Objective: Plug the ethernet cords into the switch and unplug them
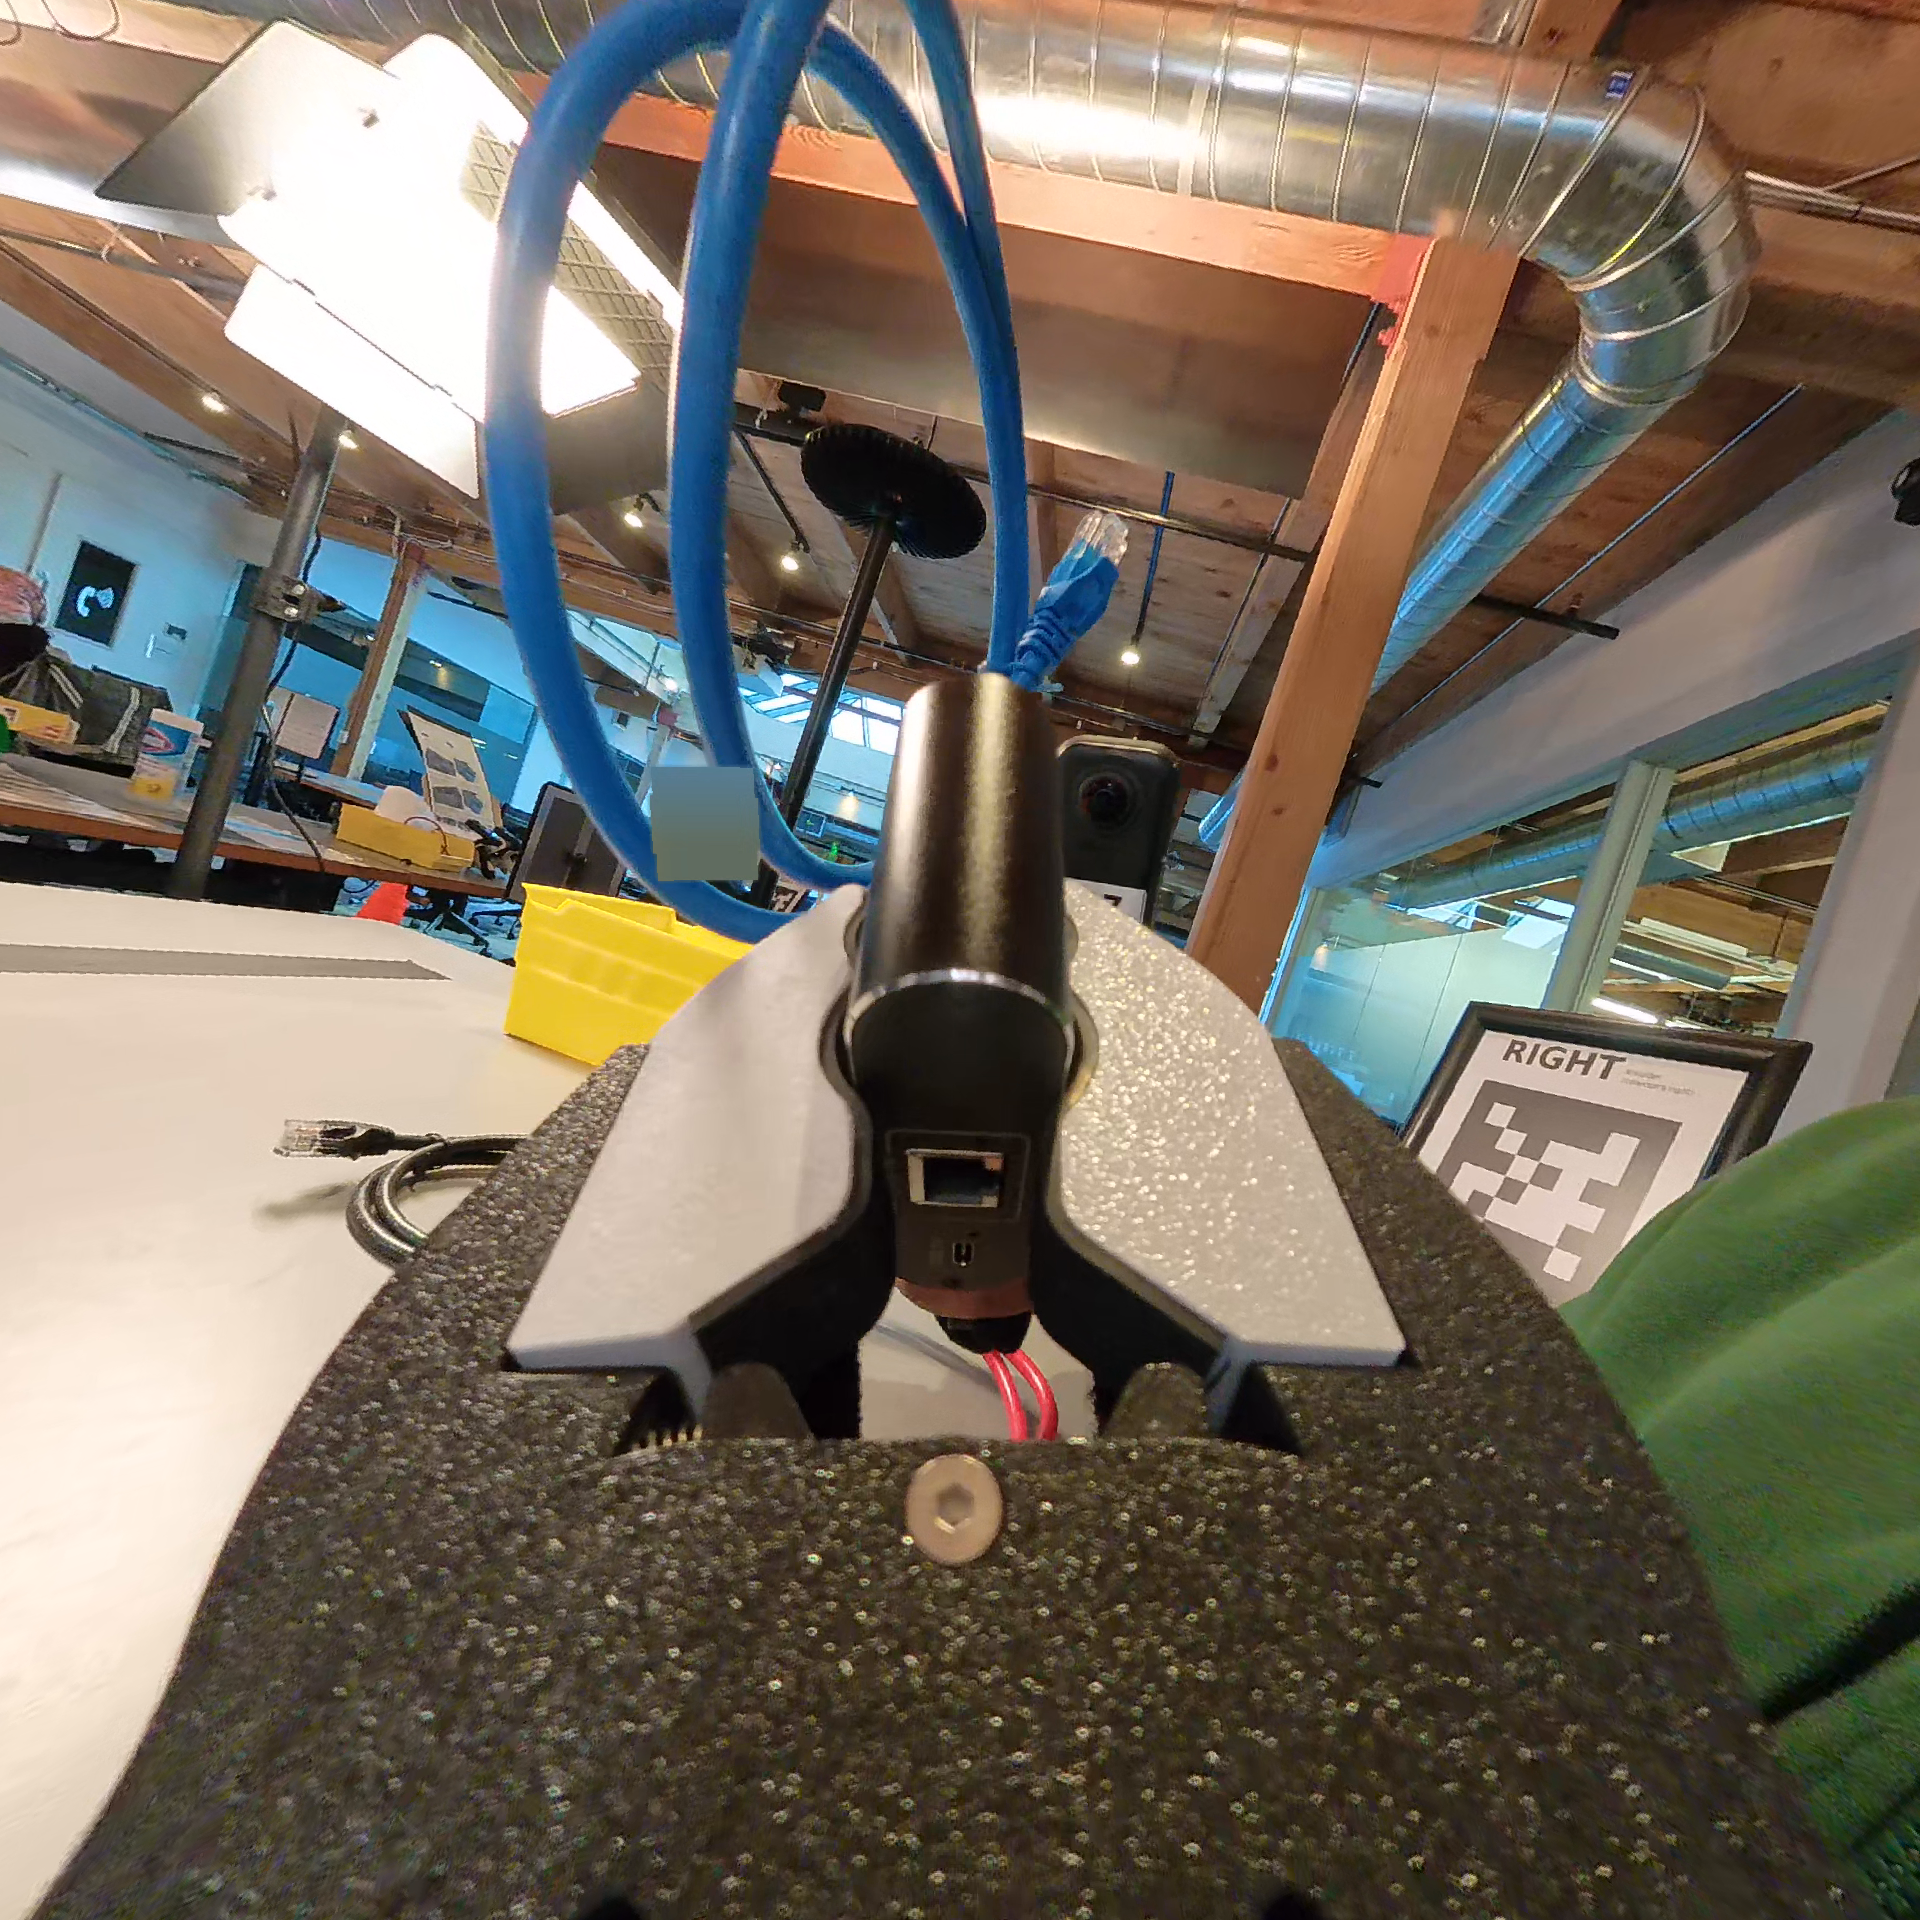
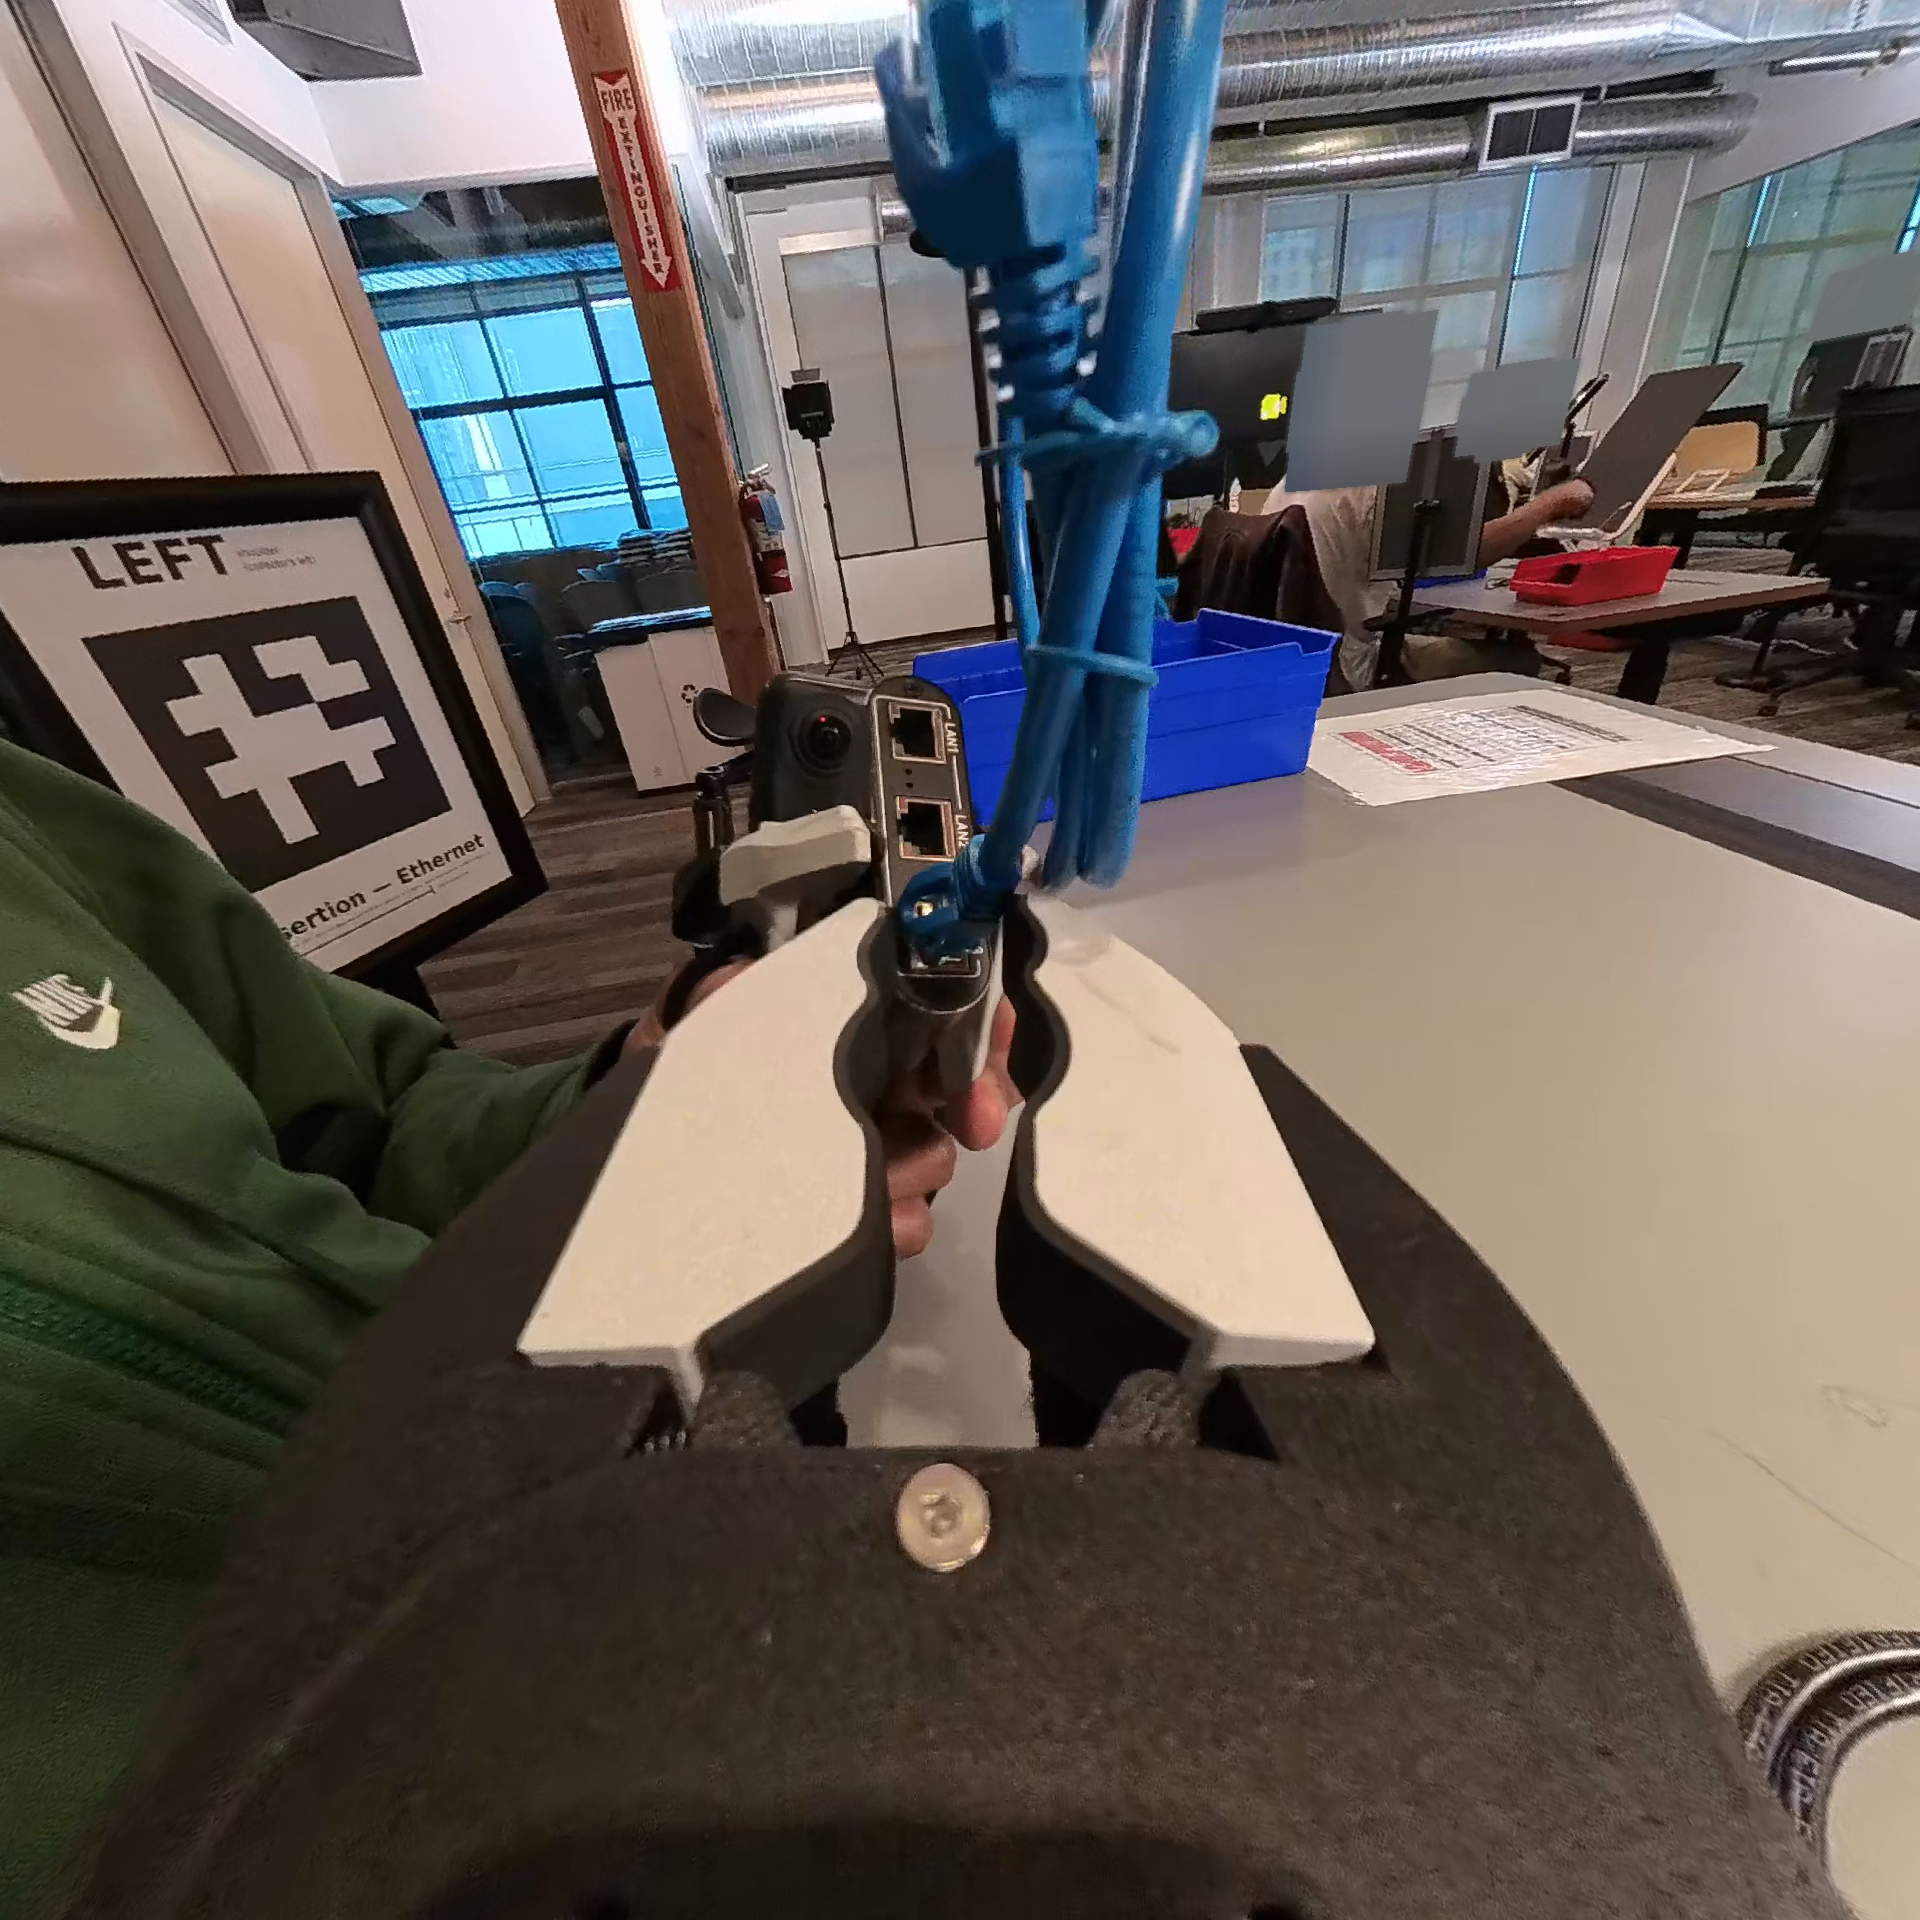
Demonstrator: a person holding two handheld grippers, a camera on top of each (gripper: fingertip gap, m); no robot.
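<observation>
My left gripper (image 1: 961, 966) is shut on the black switch (image 1: 966, 831) and holds it above the table, with one empty port facing the camera. A bundled blue ethernet cord (image 1: 592, 623) loops up from the switch's far end, and its free plug (image 1: 1081, 582) hangs loose. In the right wrist view, my right gripper (image 2: 945, 935) is shut around the cord's other blue plug (image 2: 940, 920), which sits at the lowest port of the switch (image 2: 920, 790). Two ports above it are empty. The left gripper (image 2: 800, 852) grips the switch from the left.
A black ethernet cord (image 1: 416, 1174) lies on the grey table (image 2: 1455, 1039). Around it are a yellow bin (image 1: 613, 966), a blue bin (image 2: 1226, 707), a paper sheet (image 2: 1507, 748), two framed marker signs (image 1: 1590, 1153) (image 2: 260, 727), a small camera (image 2: 821, 738) and a green sleeve (image 2: 208, 1143). The grippers are tip to tip, or close to it.
</observation>
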